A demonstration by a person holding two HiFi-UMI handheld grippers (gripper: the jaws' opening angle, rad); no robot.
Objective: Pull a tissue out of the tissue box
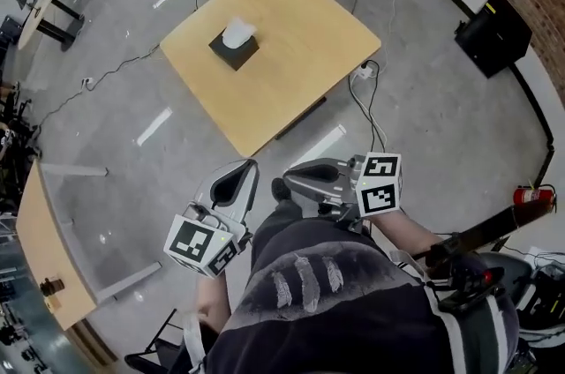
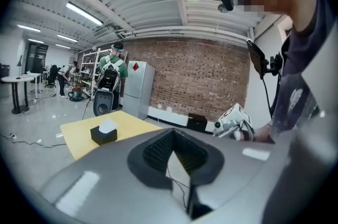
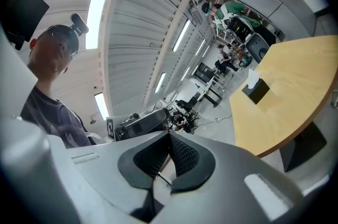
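Nearest, close in front of the person's body, the left gripper [image 1: 245, 169] and the right gripper [image 1: 296, 176] are held side by side. Each gripper view shows the ribbed pads meeting at the tips with nothing between them, so both sets of jaws are closed and empty. Beyond them is bare grey floor, then the yellow table [image 1: 300, 63]. The black tissue box [image 1: 233, 51] sits far out on the table's left part, well apart from both grippers, with a white tissue [image 1: 237, 33] standing up out of its top. The step in hand is judged to be the approach, with nothing gripped yet. To do it well, the person should come up to the table's near edge and spread one gripper's jaws before reaching the box. That gripper should come down over the tissue from above and pinch it low, near the slot, so that it catches more than a thin corner that could tear. The box looks small and light and may lift along with the tissue. The other gripper could therefore rest on the box's top edge while the pull goes straight up and steadily. By count there are two grippers, one table bearing the box, one tissue box, and one tissue showing.
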